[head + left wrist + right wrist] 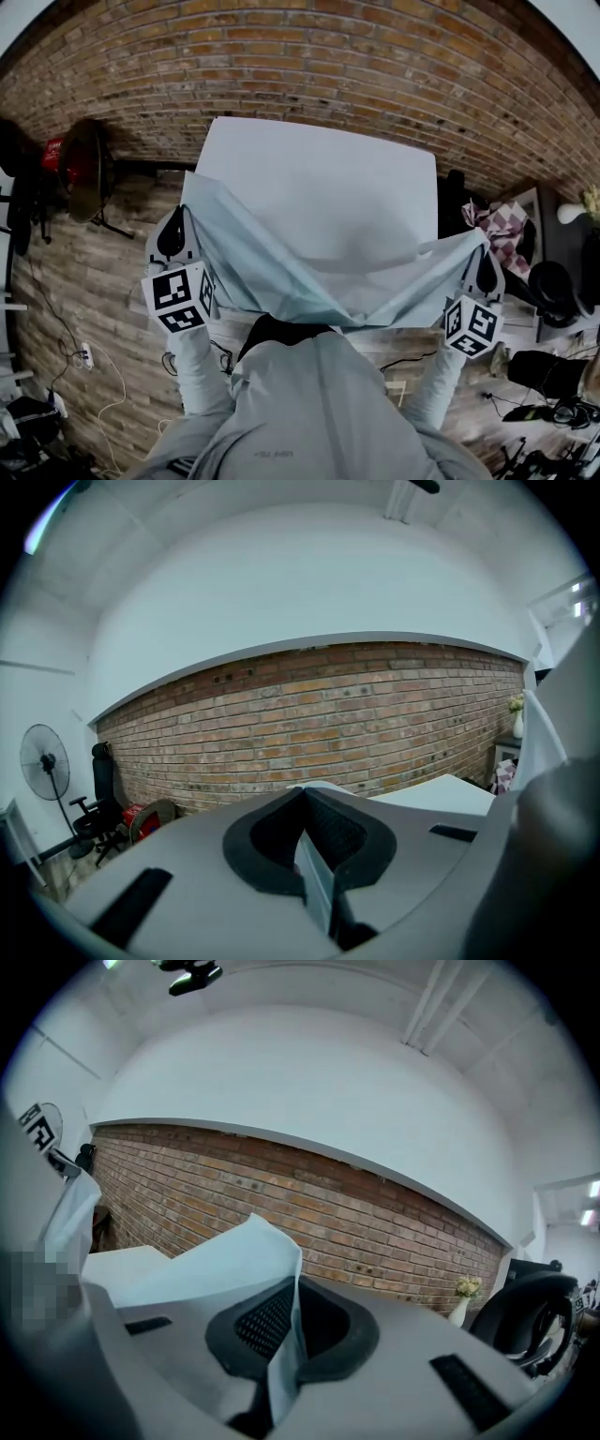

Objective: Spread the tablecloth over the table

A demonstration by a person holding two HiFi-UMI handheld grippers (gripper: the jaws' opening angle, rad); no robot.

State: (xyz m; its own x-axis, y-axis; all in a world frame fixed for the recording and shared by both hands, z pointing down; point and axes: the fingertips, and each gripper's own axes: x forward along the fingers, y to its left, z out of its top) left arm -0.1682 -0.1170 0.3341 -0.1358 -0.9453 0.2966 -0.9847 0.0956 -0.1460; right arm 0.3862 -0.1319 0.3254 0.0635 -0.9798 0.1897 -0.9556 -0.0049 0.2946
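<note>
A pale blue tablecloth (309,267) hangs stretched between my two grippers over the near edge of the white table (309,178). My left gripper (173,239) is shut on the cloth's left corner (314,878), a thin fold pinched between the jaws. My right gripper (485,272) is shut on the right corner; there the cloth (246,1265) sticks up out of the jaws. The middle of the cloth sags in a V toward my body. Most of the tabletop beyond lies bare.
A brick wall (309,56) runs behind the table. A standing fan (84,169) and a red object are at the left. A side table with a checked cloth (506,230) and dark gear stands at the right. Cables lie on the wooden floor (84,356).
</note>
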